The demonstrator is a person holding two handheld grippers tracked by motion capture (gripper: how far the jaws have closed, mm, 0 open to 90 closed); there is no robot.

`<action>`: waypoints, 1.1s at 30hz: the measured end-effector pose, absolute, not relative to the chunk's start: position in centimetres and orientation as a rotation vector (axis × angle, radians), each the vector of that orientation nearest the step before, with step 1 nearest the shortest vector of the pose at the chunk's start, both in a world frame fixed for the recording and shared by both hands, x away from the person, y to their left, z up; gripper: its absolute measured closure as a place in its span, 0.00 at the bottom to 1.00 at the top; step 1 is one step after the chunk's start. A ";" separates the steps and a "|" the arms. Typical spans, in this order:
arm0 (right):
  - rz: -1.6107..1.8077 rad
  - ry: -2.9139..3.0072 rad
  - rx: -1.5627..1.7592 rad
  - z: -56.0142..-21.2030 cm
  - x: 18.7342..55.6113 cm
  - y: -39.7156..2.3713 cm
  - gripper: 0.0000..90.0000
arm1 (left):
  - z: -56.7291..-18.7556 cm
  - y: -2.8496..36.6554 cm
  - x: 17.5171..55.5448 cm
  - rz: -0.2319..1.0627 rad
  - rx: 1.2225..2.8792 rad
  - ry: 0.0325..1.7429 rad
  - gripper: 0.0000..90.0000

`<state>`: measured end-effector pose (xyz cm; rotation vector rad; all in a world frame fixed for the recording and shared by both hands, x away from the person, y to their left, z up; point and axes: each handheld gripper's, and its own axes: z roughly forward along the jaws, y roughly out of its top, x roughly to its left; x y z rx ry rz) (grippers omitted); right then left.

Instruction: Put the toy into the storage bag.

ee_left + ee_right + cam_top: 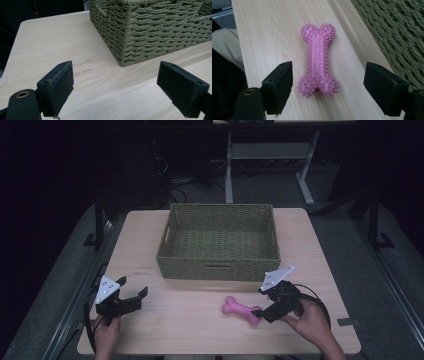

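Bone toy (242, 309), pink and spiky, lies flat on the light wood surface (190, 320), just in front of the woven basket (218, 265), toward five o'clock from the basket's near wall. Nothing shows inside the basket from the high view.

Right tongs (258, 312) sit at the toy's near end, jaws spread. In the right gripper view the toy (318, 65) runs lengthwise between the two black jaws, its knobbed end level with the pads, a clear gap on each side. No contact that I can see. Basket weave (397, 35) sits at two o'clock in that view.

Left tongs (134, 298) rest at eight o'clock from the basket, well apart from the toy, jaws spread and holding nothing. The left gripper view looks across bare wood at the basket's near corner (150, 32).

Progress, as I judge it: early. The approach on the toy looks done and the jaws are lined up, but the grip is not yet made. Left to do, likely: close on the toy, lift, carry it over the rim toward twelve o'clock, drop it in the basket.
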<state>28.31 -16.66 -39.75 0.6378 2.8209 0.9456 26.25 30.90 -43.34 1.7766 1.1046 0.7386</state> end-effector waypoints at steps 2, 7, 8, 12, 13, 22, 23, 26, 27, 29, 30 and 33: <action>0.936 2.830 0.628 -39.8 28.4 -16.3 0.27 | -43.3 30.9 26.3 0.737 1.780 1.101 0.15; 0.907 2.856 0.593 -39.9 28.6 -15.2 0.32 | -43.4 30.9 26.3 0.736 1.779 1.103 0.15; 0.900 2.859 0.588 -39.9 28.7 -15.0 0.33 | -43.4 30.9 26.3 0.735 1.780 1.103 0.15; 0.883 2.875 0.568 -40.0 28.9 -14.3 0.34 | -43.3 30.9 26.3 0.736 1.777 1.103 0.15; 0.871 2.879 0.558 -40.1 29.0 -14.1 0.35 | -43.3 31.0 26.3 0.735 1.777 1.104 0.15; 0.824 2.909 0.528 -40.4 29.4 -12.7 0.41 | -43.3 31.1 26.3 0.732 1.773 1.105 0.15; 0.813 2.914 0.526 -40.5 29.4 -12.5 0.41 | -43.4 31.1 26.3 0.732 1.773 1.106 0.15; 0.796 2.922 0.518 -40.8 29.5 -12.2 0.43 | -43.4 31.1 26.3 0.730 1.771 1.106 0.15; 0.789 2.923 0.517 -40.9 29.6 -12.1 0.43 | -43.3 31.1 26.3 0.730 1.771 1.106 0.15; 0.780 2.925 0.516 -41.0 29.7 -11.9 0.44 | -43.3 31.1 26.3 0.732 1.770 1.106 0.15; 0.778 2.926 0.517 -41.1 29.7 -11.9 0.44 | -43.3 31.1 26.3 0.730 1.770 1.106 0.15; 0.760 2.936 0.519 -41.3 29.7 -11.6 0.44 | -43.3 31.2 26.3 0.730 1.771 1.108 0.15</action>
